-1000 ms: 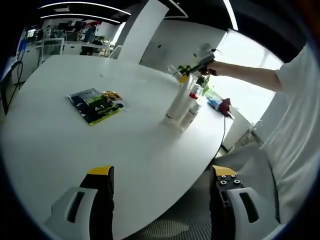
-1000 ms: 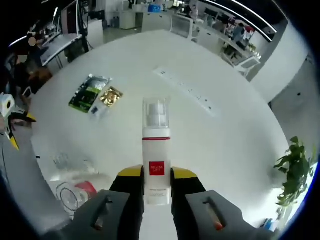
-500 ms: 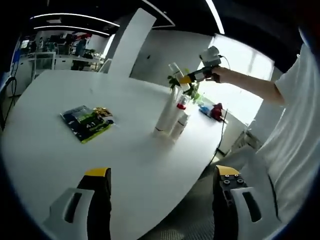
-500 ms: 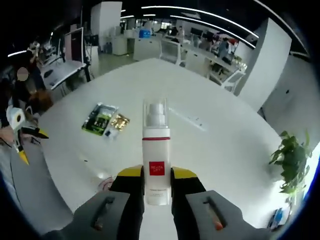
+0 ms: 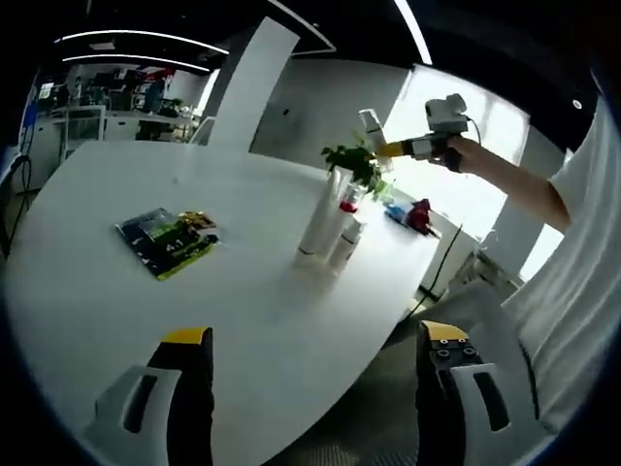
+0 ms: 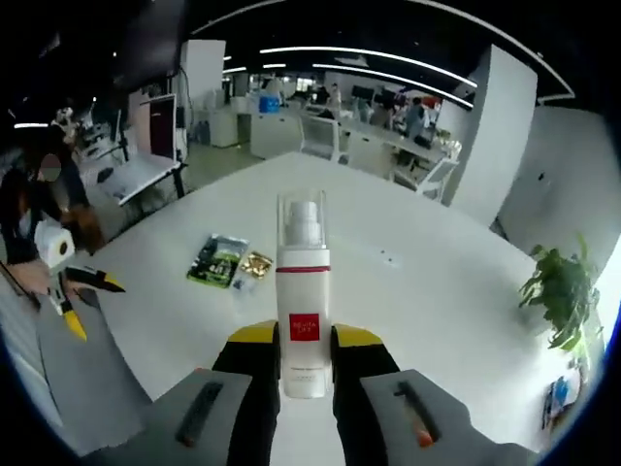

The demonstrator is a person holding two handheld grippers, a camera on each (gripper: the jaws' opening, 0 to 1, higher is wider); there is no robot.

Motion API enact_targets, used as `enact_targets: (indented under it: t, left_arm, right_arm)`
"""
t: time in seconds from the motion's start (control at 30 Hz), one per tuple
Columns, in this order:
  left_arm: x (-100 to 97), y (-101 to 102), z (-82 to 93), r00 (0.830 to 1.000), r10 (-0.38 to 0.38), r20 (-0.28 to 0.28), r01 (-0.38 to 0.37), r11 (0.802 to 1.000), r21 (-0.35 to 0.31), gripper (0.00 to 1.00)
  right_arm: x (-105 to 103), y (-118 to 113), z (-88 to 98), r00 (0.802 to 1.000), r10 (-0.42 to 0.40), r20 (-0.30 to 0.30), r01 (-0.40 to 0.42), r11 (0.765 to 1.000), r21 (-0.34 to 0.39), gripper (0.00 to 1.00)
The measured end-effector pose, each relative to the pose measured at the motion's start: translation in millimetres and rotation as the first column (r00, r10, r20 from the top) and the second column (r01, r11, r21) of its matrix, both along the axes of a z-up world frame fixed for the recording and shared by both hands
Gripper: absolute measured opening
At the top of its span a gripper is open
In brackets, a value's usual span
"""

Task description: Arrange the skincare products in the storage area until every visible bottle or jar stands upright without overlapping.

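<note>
Bottles [image 5: 330,225] are seen upright in a group on the white table [image 5: 116,320], while one pump bottle [image 6: 304,320] is pinched by the right gripper [image 6: 304,364] above it, not yet placed, and the left gripper [image 5: 309,364] is spread, holding nothing.

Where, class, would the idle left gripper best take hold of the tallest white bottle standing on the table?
Probably around the mid-body of the tallest white bottle, coming in level from the bare near side. It stands upright and slender, with a shorter bottle close beside it on the right, so the cap and that flank look awkward.
</note>
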State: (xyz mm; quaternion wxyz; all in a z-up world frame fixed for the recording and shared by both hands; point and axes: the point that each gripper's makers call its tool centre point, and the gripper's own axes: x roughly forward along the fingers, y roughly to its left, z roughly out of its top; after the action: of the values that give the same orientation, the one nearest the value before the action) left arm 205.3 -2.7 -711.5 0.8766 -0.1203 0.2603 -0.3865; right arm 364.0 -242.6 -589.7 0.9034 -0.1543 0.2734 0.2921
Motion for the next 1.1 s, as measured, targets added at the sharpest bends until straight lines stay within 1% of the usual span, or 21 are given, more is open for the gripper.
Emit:
enact_targets:
  t: [0.1,0.27,0.3,0.4,0.53,0.7,0.77,0.83,0.9,1.0,1.03,1.07,1.1]
  left_arm:
    - [3.7,4.3,1.9,1.0,0.017,-0.009,-0.018,0.999,-0.031,0.8]
    - [6.3,6.7,0.8,0.999,0.035,-0.014,-0.035,0.999,-0.037,0.81]
    - [6.3,6.4,0.2,0.999,0.033,-0.012,-0.033,0.999,-0.033,0.81]
    - [5.5,4.6,-1.6,1.0,0.025,-0.014,-0.025,0.999,-0.019,0.81]
    - [3.8,2.4,-2.1,1.0,0.017,-0.013,-0.017,1.0,-0.012,0.81]
    - [3.5,1.7,-1.3,1.0,0.015,-0.009,-0.015,1.0,-0.013,0.81]
    - [2.8,1.2,-0.5,1.0,0.015,-0.008,-0.015,1.0,-0.015,0.81]
    - [3.1,1.0,-1.0,1.0,0.015,-0.007,-0.015,1.0,-0.014,0.81]
    - [3.3,0.6,0.4,1.0,0.015,-0.003,-0.015,1.0,-0.018,0.81]
    - [4.0,1.7,1.5,1.0,0.019,-0.002,-0.019,1.0,-0.024,0.81]
    - [4.3,1.8,2.4,1.0,0.022,-0.003,-0.022,0.999,-0.029,0.81]
    - [4.4,1.4,5.7,1.0,0.028,-0.003,-0.028,0.999,-0.045,0.81]
    - [4.6,0.9,8.8,1.0,0.03,0.001,-0.03,0.998,-0.057,0.81]
  right_arm:
    - [-14.7,9.4,-4.2,1.0,-0.01,0.004,0.009,0.999,0.046,0.19]
    - [-27.9,14.0,-18.1,1.0,-0.026,-0.006,0.027,0.996,0.082,0.19]
    - [-32.0,16.8,-19.0,0.999,-0.032,-0.004,0.032,0.995,0.098,0.19]
    - [-33.4,17.5,-19.9,0.999,-0.047,0.006,0.046,0.991,0.127,0.19]
    - [-41.8,24.7,-16.5,0.998,-0.057,0.027,0.051,0.985,0.166,0.19]
    - [-52.1,35.6,-12.9,0.996,-0.06,0.067,0.045,0.977,0.211,0.19]
    - [-62.8,43.3,-13.0,0.996,-0.057,0.074,0.039,0.974,0.224,0.19]
    - [-66.2,47.7,-14.1,0.995,-0.051,0.087,0.029,0.972,0.235,0.19]
    - [-71.7,55.8,-14.8,0.995,-0.045,0.094,0.018,0.964,0.266,0.19]
    - [-77.4,64.9,-21.8,0.994,-0.027,0.104,-0.003,0.96,0.279,0.19]
    - [-79.2,68.5,-23.1,0.995,-0.025,0.101,-0.006,0.955,0.295,0.19]
    - [-82.2,74.7,-25.2,0.995,-0.018,0.098,-0.014,0.947,0.319,0.19]
    - [-84.7,78.6,-27.8,0.995,-0.008,0.098,-0.024,0.947,0.319,0.19]
